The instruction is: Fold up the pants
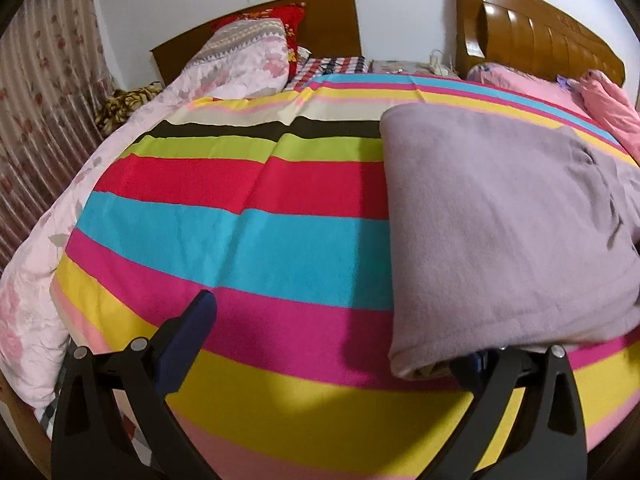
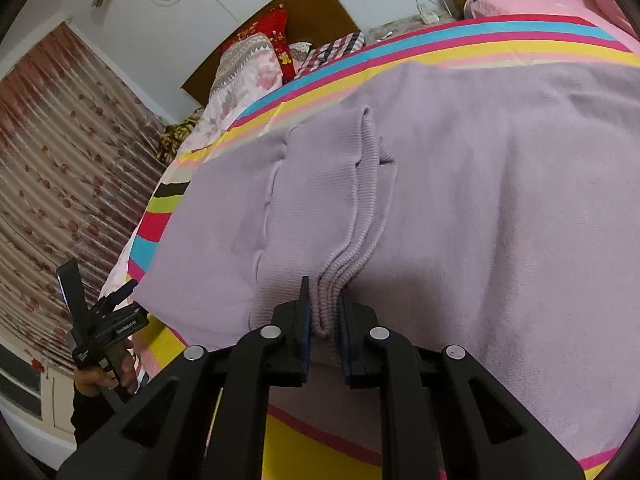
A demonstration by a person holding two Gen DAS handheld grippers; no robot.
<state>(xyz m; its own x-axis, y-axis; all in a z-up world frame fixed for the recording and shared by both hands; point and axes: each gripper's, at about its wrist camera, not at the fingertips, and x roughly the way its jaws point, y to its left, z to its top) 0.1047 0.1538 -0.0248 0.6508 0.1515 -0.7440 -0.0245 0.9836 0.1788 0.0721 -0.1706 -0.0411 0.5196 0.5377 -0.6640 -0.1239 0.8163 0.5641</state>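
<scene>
Pinching the stacked ribbed cuffs (image 2: 334, 292) of the lilac pants (image 2: 460, 208), your right claw (image 2: 324, 312) stands narrow, clamped on the fabric. The pants lie doubled over on the striped bed cover (image 1: 240, 240), their folded edge near the bed's foot. Your left claw (image 1: 340, 340) gapes wide: one finger (image 1: 192, 332) stands over bare cover, the other tucked under the fold's corner. A first fold looks done; at least one more likely remains, plus smoothing.

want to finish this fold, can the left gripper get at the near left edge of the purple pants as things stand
Probably yes: the left gripper stands open at the pants near edge, only striped bedsheet alongside.
</scene>
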